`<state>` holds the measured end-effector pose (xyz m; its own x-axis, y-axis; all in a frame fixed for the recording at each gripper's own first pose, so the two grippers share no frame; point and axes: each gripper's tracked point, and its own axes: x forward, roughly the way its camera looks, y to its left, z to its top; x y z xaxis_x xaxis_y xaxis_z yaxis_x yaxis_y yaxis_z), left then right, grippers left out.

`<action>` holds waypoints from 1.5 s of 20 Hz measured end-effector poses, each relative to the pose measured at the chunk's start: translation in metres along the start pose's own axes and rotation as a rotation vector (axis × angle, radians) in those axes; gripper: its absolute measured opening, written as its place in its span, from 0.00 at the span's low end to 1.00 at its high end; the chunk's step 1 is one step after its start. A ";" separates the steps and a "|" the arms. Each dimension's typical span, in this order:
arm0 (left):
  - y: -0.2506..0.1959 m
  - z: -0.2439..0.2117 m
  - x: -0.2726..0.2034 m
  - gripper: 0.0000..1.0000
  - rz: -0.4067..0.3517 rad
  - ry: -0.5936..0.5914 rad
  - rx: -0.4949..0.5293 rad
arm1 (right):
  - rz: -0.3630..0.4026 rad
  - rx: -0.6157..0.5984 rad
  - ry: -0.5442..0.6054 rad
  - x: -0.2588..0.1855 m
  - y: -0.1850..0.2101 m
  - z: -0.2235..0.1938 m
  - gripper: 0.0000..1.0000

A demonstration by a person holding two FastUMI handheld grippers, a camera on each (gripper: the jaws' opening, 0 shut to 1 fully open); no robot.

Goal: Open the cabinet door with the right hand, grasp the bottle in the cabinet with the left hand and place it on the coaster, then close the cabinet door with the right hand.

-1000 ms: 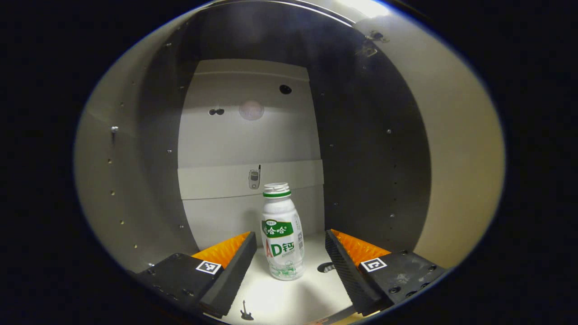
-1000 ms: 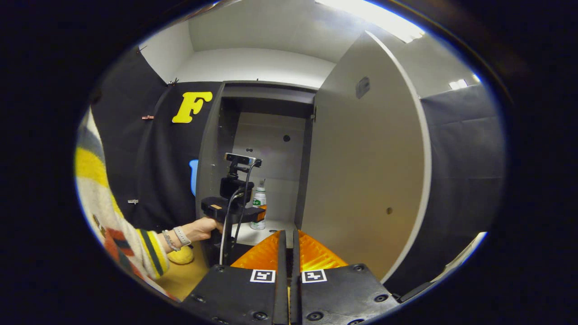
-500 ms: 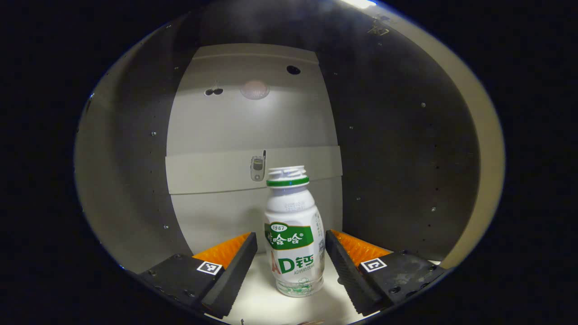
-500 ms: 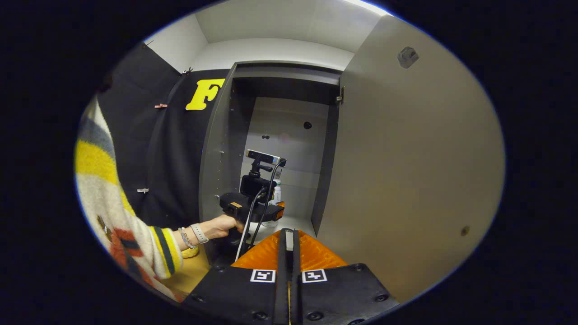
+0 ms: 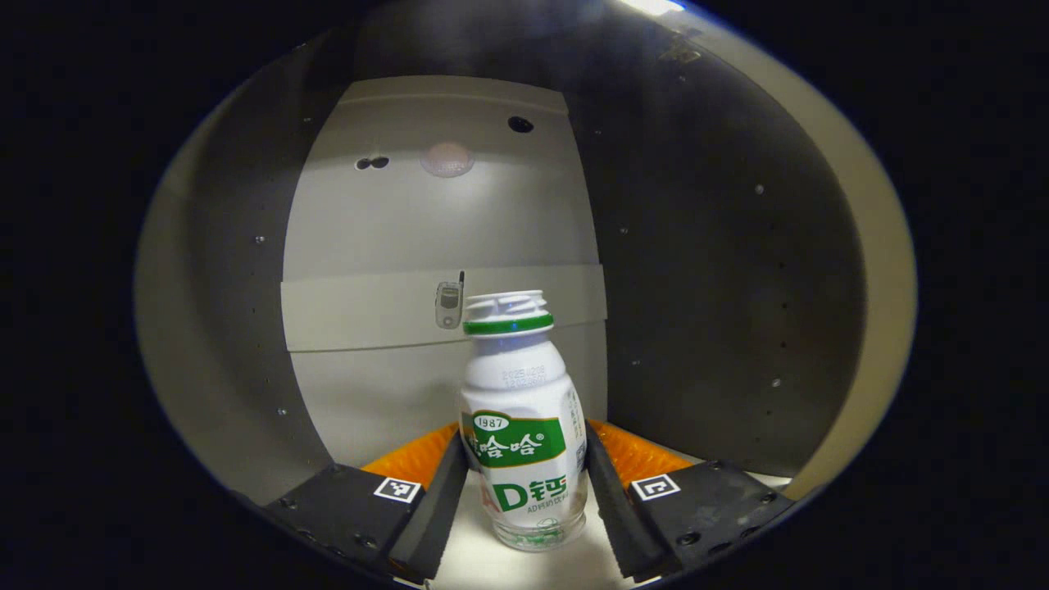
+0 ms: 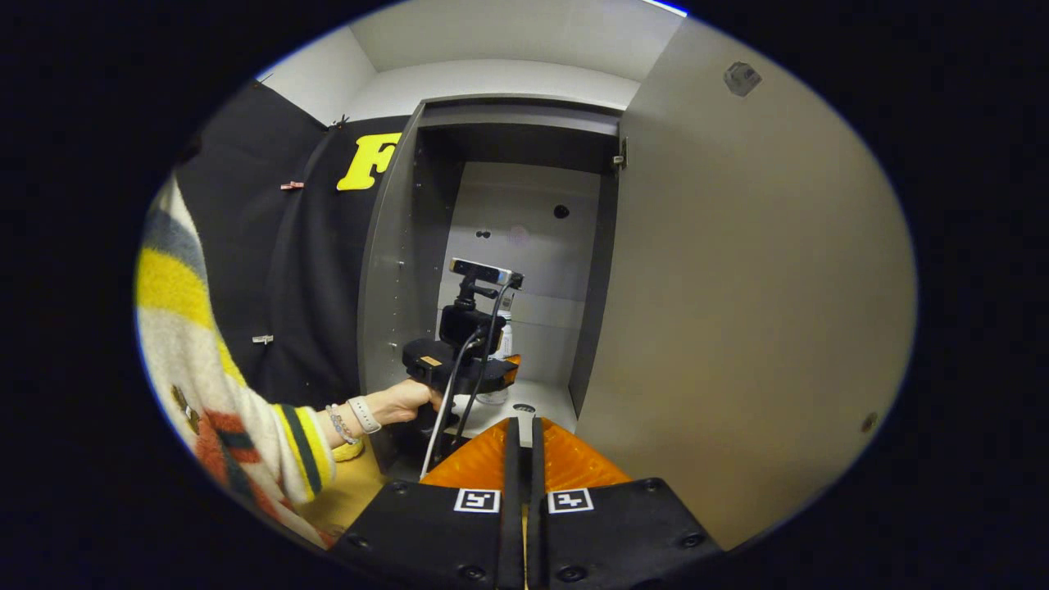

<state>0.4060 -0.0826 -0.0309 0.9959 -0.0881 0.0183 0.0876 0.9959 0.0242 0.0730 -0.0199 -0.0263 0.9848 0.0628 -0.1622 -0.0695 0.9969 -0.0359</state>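
Bottle [image 5: 523, 442] upright on cabinet [image 6: 492, 246] floor, between left gripper [image 5: 524, 483] jaws pressing both its sides. Right gripper [image 6: 519, 459] jaws together, empty. Could tip or slip if lifted on a low, uneven pinch

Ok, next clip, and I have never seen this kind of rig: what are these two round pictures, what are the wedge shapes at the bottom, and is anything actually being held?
There is no robot here. A person carries a handheld two-finger gripper in each hand, and a fisheye camera rides on each one, so the wedges at the bottom of a picture are that gripper's own fingers.

The left gripper view looks into a grey cabinet. A small white drink bottle with a green label stands upright on the cabinet floor. The left gripper has a finger against each side of it, so the bottle appears gripped but not lifted.

The right gripper view looks from farther back. The right gripper is closed and holds nothing. The cabinet door stands open on the right. The person's hand, in a striped sleeve, holds the left gripper inside the cabinet.
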 end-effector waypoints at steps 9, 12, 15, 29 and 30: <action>-0.013 0.051 -0.111 0.78 -0.098 -0.105 0.039 | -0.038 0.040 -0.003 -0.046 0.020 -0.006 0.07; -0.019 0.057 -0.160 0.80 -0.126 -0.112 -0.001 | 0.022 0.045 -0.010 -0.071 0.038 -0.003 0.06; -0.009 0.058 -0.211 0.79 -0.045 -0.100 0.003 | 0.113 0.038 -0.034 -0.097 0.045 0.000 0.07; 0.014 -0.046 -0.430 0.78 0.395 0.087 -0.088 | 0.389 -0.004 -0.037 -0.183 0.037 -0.026 0.07; 0.015 -0.061 -0.438 0.78 0.395 0.104 -0.106 | 0.397 0.006 -0.048 -0.179 0.042 -0.026 0.06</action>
<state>-0.0273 -0.0282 -0.0994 0.9496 0.2986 -0.0956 -0.3055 0.9498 -0.0679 -0.1099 0.0098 -0.0241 0.8878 0.4454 -0.1158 -0.4455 0.8949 0.0265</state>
